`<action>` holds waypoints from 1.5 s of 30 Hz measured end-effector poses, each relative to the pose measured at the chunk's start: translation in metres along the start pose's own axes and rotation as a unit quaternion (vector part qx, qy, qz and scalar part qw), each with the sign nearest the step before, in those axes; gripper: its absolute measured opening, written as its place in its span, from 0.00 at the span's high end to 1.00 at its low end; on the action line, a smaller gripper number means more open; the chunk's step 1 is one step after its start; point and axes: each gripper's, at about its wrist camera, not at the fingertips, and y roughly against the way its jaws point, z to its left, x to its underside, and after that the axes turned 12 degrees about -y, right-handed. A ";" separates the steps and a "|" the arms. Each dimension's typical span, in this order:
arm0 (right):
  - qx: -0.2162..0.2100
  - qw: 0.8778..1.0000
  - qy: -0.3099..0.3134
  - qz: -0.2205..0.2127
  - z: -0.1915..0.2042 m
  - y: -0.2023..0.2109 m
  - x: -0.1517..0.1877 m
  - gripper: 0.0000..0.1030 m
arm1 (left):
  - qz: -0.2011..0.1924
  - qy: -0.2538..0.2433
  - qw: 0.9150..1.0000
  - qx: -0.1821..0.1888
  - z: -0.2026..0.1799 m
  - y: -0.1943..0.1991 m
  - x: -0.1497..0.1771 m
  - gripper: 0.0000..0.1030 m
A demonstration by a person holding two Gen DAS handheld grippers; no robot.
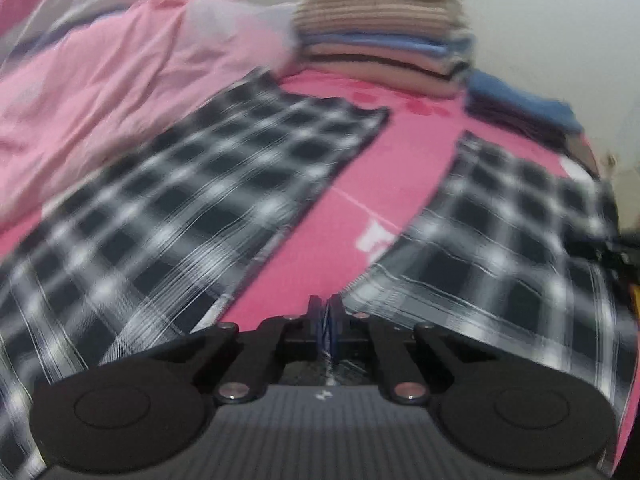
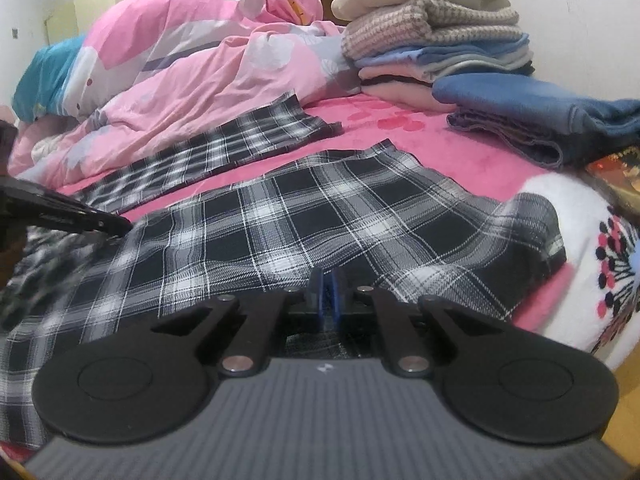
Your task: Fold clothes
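The black-and-white plaid garment [image 2: 304,216] lies spread on the pink bed [image 2: 460,152], its two leg-like halves fanned apart with bare sheet between them. The left claw [image 1: 325,320] is closed on the plaid cloth at the near edge where the halves meet, and the right claw [image 2: 325,300] is likewise clamped on the garment's near edge. Behind, a stack of folded clothes [image 2: 436,36] stands beside a rumpled pink duvet [image 2: 192,64].

trousers [image 2: 304,216] | black-white plaid | spread flat, legs splayed apart | on pink bed, near its front edge
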 end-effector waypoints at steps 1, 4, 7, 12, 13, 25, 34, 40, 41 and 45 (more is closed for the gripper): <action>-0.003 1.000 -0.005 0.002 -0.002 -0.001 -0.001 0.97 | 0.001 0.001 1.000 0.001 0.001 -0.004 -0.001 0.89; -0.011 1.000 -0.015 0.009 -0.005 -0.001 -0.004 0.97 | -0.022 0.035 0.999 -0.016 0.014 0.038 -0.004 0.71; -0.019 1.000 -0.021 0.013 -0.009 -0.002 -0.005 0.97 | -0.056 0.052 0.995 -0.059 0.027 0.120 0.007 0.60; -0.022 0.999 -0.019 0.016 -0.010 -0.002 -0.005 0.97 | -0.078 0.096 0.970 -0.210 0.044 0.301 0.059 0.54; -0.016 1.000 -0.012 0.020 -0.007 -0.003 -0.006 0.97 | -0.076 0.104 0.960 -0.250 0.046 0.335 0.072 0.53; -0.029 0.990 0.127 0.050 0.094 0.019 -0.012 0.92 | -0.011 0.204 0.939 -0.277 0.006 0.367 0.250 0.44; 0.010 0.998 -0.035 0.051 -0.024 0.024 -0.023 0.96 | 0.012 0.154 0.964 -0.218 -0.037 0.290 0.293 0.41; 0.089 0.995 -0.047 0.006 -0.023 0.057 -0.032 0.90 | 0.003 0.159 0.967 -0.198 -0.031 0.293 0.301 0.36; 0.067 0.998 -0.019 0.004 -0.001 0.053 -0.031 0.90 | 0.006 0.154 0.968 -0.198 -0.032 0.292 0.300 0.34; -0.037 0.995 0.089 0.031 0.080 0.013 -0.021 0.91 | 0.019 0.132 0.970 -0.203 -0.039 0.283 0.293 0.27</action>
